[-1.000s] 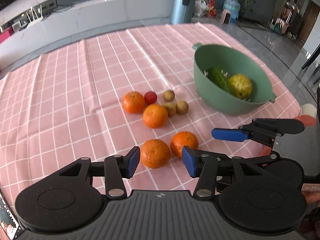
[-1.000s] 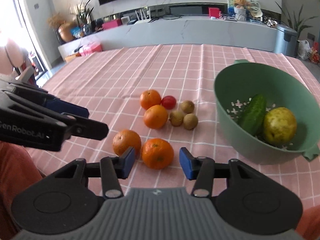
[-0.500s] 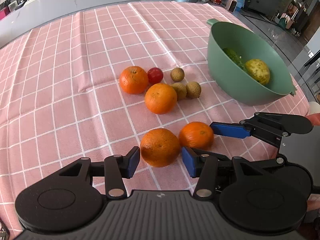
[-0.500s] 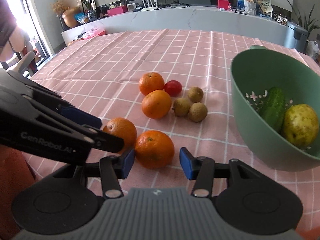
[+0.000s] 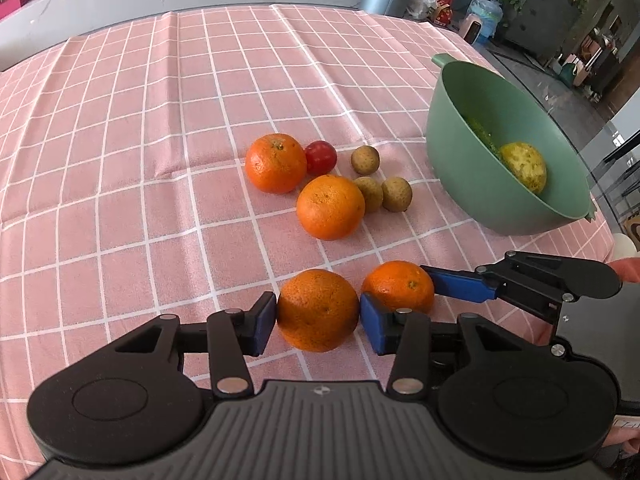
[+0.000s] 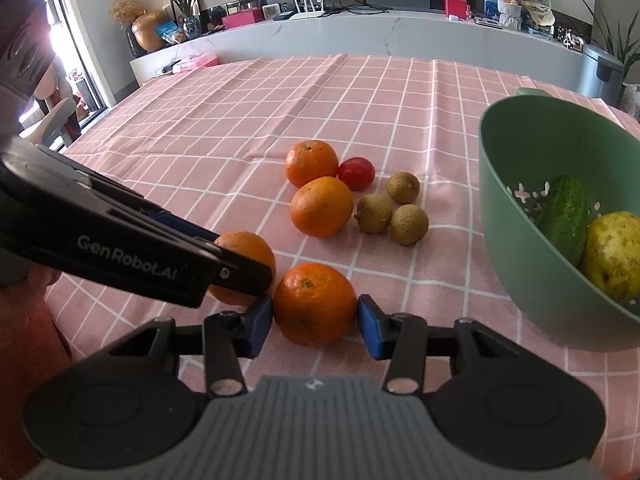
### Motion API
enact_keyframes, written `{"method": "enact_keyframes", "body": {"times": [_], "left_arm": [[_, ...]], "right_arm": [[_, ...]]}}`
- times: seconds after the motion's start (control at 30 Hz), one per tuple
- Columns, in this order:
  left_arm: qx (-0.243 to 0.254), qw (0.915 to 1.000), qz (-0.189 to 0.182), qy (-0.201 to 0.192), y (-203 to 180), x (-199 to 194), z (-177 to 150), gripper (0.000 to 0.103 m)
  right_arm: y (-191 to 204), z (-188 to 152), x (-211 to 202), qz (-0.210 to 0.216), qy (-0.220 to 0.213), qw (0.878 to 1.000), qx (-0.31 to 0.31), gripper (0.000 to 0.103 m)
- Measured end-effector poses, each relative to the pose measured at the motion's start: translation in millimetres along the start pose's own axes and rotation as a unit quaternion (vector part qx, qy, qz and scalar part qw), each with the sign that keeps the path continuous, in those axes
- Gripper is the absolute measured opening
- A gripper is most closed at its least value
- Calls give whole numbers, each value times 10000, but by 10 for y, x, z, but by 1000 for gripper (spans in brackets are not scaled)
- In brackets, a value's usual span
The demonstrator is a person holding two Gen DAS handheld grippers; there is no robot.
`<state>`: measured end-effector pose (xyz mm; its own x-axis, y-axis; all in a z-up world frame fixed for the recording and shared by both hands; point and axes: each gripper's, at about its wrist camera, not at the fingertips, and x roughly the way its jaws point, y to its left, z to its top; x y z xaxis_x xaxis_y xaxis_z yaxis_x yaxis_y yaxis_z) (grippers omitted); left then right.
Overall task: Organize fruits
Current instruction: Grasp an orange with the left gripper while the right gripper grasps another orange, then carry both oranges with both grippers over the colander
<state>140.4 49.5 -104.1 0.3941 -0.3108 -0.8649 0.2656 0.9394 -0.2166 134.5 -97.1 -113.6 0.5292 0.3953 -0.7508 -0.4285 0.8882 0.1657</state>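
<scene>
Several oranges lie on the pink checked tablecloth. My left gripper [image 5: 318,322] is open with its blue pads on both sides of the near-left orange [image 5: 318,310], which rests on the cloth. My right gripper [image 6: 315,322] is open around the near-right orange [image 6: 315,303], also on the cloth. That orange shows in the left wrist view [image 5: 398,286] beside a right finger [image 5: 460,283]. Two more oranges [image 5: 275,163] [image 5: 330,206], a red tomato [image 5: 321,157] and three small brown fruits [image 5: 396,194] lie further back.
A green colander bowl [image 6: 516,216] stands at the right, holding a cucumber [image 6: 562,212] and a yellow pear [image 6: 614,254]. The table's right edge [image 5: 600,236] runs just past the bowl. A white counter lies beyond the table.
Both grippers have moved forward and down. Each now has its pads on either side of a near orange instead of behind it. The jaws stay open.
</scene>
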Motion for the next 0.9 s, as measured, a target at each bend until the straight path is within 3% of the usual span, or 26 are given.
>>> {"method": "enact_keyframes", "body": {"times": [0.23,0.5,0.9], "left_arm": [[-120,9998,81,-103,-25,-94,-23,50],[-109,9985,80,-539,-217,-471,62,50],[304,9944,-369,-942,-872,-752,473,50]], "right_arm": [[9,9,-64,-40,-80,10000,-39,41],[-57,31,-384,-90,-272,9996,62,41],[-445,195,-1173,-481,-738,9961,-28,41]]}}
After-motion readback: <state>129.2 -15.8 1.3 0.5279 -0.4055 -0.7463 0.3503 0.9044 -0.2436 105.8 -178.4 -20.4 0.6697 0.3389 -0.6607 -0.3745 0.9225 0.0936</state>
